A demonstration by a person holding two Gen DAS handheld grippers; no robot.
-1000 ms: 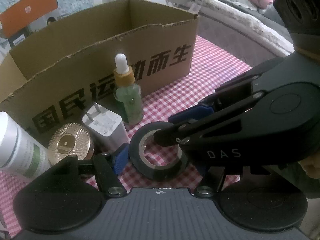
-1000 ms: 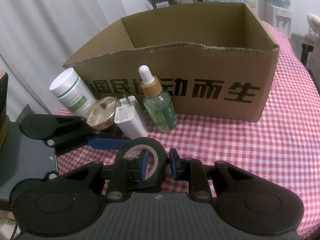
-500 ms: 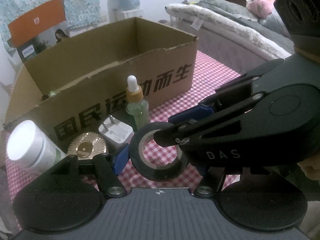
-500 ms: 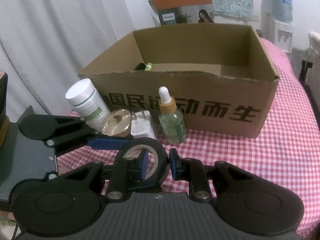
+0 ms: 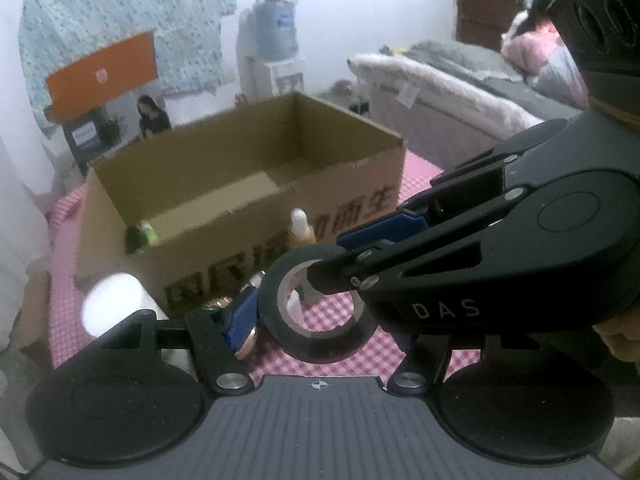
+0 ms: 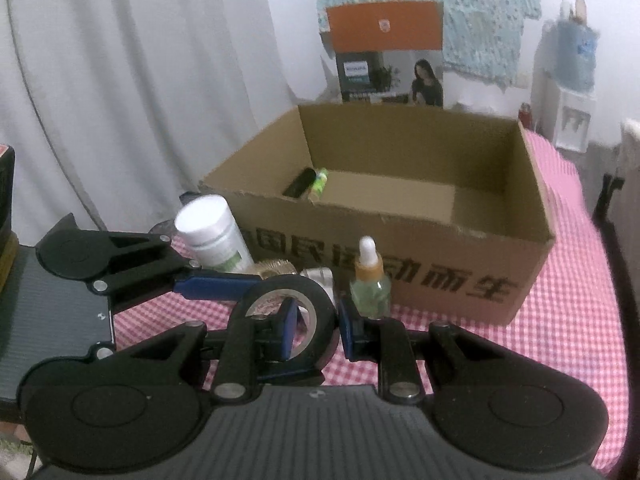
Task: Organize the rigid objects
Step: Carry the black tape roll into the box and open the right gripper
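My right gripper (image 6: 314, 330) is shut on a black tape roll (image 6: 320, 336), one finger through its hole, and holds it above the checked cloth. The roll (image 5: 320, 344) sits in the left wrist view too, with the right gripper's body across it. My left gripper (image 5: 320, 324) is open around the roll; its blue finger (image 6: 216, 286) lies beside the roll. The open cardboard box (image 6: 520, 240) stands behind and holds a black item and a green item (image 6: 320, 180). A dropper bottle (image 6: 370, 280), a white bottle (image 6: 212, 234), a gold lid (image 6: 274, 269) and a white charger (image 6: 318, 276) stand before the box.
A pink checked cloth (image 6: 560, 320) covers the table. A white curtain (image 6: 120, 100) hangs at the left. An orange product box (image 6: 384, 52) stands behind the cardboard box. A bed (image 5: 460, 88) and a water dispenser (image 5: 276, 52) lie beyond.
Both grippers have risen with the tape roll; the box interior now shows from above and the bottles sit lower in view. The grip on the roll is unchanged.
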